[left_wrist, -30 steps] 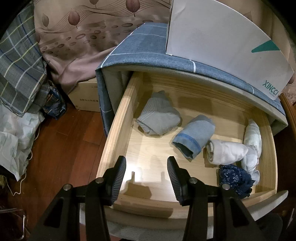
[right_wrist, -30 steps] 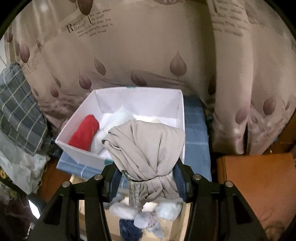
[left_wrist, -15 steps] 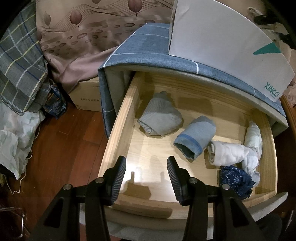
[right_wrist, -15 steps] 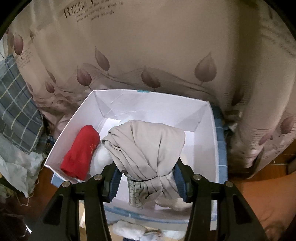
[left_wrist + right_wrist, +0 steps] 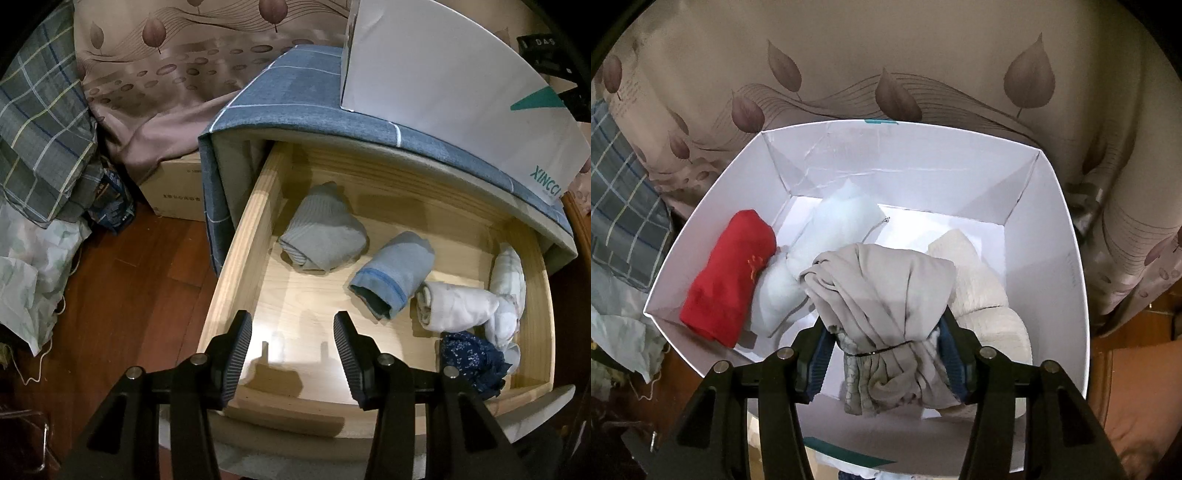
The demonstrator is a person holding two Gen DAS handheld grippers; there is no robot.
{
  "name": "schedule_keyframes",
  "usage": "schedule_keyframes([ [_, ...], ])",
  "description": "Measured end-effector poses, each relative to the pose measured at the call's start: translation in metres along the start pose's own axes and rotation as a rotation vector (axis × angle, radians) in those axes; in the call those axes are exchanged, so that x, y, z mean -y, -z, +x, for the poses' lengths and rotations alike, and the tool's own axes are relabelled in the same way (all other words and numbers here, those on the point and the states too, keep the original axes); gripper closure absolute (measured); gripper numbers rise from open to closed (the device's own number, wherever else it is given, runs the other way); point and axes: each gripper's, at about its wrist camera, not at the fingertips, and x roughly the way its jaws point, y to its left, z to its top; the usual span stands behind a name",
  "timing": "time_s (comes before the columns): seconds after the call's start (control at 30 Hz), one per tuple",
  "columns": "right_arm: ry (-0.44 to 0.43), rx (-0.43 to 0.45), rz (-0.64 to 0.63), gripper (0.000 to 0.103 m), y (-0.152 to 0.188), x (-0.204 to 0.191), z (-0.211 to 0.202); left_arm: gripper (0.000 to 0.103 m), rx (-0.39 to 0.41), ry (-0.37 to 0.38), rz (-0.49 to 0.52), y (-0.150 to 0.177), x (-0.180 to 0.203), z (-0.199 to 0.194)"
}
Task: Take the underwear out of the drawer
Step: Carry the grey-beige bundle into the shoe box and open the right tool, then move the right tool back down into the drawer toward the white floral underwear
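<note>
The right gripper is hanging over the white open-topped cardboard box, with a beige bundled piece of underwear between its fingers; the jaws are opening, yet the pads are still pressing on the cloth, so the release appears to be only beginning. The bundle is sitting low inside the box, judged so that it drops a short way and stays rolled. Inside the box, a red rolled garment is lying by the left wall, a white garment just beside it, and a cream textured garment toward the right wall. The left gripper is waiting over the front of the pale wooden drawer, its fingers released and grasping nothing, probably positioned for the next pick. Inside the drawer, a grey rolled garment, a blue rolled garment, white rolled garments and a dark blue patterned bundle are remaining, so the task looks part done.
</note>
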Motion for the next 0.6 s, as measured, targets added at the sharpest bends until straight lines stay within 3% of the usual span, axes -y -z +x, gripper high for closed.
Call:
schedule_keyframes([
  [0.3, 0.016, -0.006, -0.003, 0.051, 0.007, -0.005, -0.003, 0.056, -0.005, -0.001, 0.002, 0.0, -0.001, -0.001],
  [0.6, -0.012, 0.043, 0.015, 0.046, 0.018, -0.003, -0.036, 0.056, -0.01, -0.015, 0.012, 0.0, 0.001, 0.001],
])
